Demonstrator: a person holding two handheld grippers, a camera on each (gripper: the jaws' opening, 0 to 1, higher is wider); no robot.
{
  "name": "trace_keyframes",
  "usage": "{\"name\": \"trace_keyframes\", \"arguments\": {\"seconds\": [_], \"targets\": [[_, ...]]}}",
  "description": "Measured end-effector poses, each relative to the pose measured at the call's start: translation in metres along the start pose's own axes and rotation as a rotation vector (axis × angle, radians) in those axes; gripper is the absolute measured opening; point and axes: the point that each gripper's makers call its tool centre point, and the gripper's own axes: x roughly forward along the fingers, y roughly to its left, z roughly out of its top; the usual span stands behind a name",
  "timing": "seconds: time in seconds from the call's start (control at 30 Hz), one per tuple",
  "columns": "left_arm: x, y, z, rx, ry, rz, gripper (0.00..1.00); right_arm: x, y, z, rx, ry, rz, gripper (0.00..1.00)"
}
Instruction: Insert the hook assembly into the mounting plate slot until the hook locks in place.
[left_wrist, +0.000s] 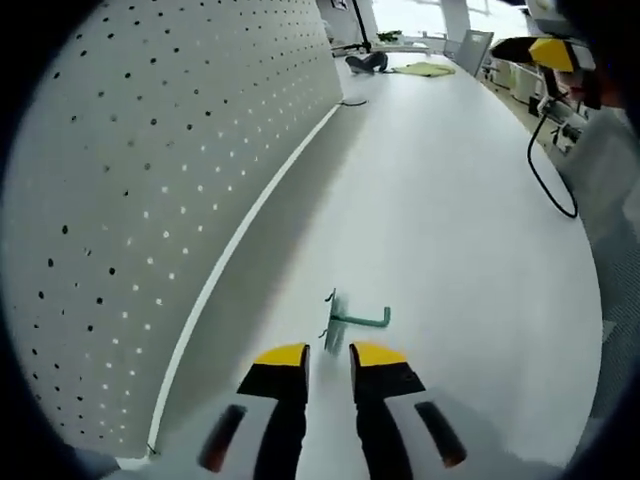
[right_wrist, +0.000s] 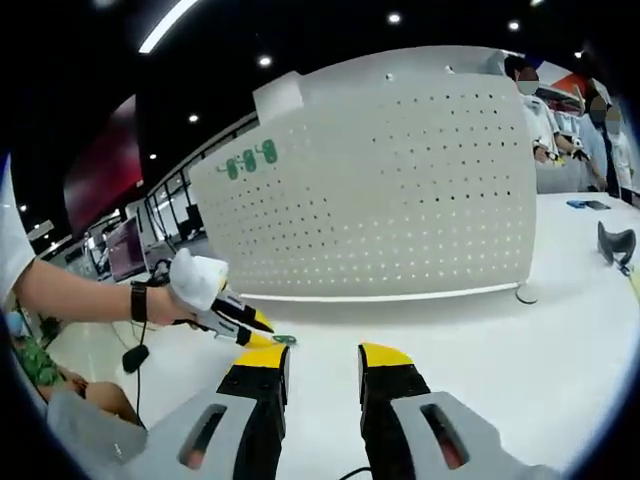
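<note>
A small green hook assembly (left_wrist: 352, 319) lies on the white table (left_wrist: 450, 220), just ahead of my left gripper (left_wrist: 329, 357). That gripper is open, its yellow-tipped jaws on either side of the hook's near end without closing on it. The white perforated mounting plate (left_wrist: 160, 200) stands upright along the table's left side. In the right gripper view the plate (right_wrist: 400, 190) faces me, and a hand holds the left gripper (right_wrist: 260, 331) low over the table beside the hook (right_wrist: 284, 340). My right gripper (right_wrist: 323, 357) is open, empty and well back from the hook. It also shows raised at the top right (left_wrist: 550, 52).
A black cable (left_wrist: 545, 175) hangs at the right table edge. A green cloth (left_wrist: 425, 69) and a black object (left_wrist: 367, 62) lie at the far end. Another black object (right_wrist: 615, 243) sits on the table to the right of the plate, with people standing behind it.
</note>
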Motion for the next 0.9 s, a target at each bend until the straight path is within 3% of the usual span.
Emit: {"name": "trace_keyframes", "arguments": {"seconds": [0.23,0.9], "targets": [[0.007,-0.001,0.004,0.042,0.006,-0.017,0.14,0.002,-0.001,-0.003,0.006,0.004,-0.002,0.27],[0.022,-0.006,0.002,0.031,0.027,-0.059,0.05,0.003,-0.003,-0.007,0.029,0.008,-0.012,0.27]]}}
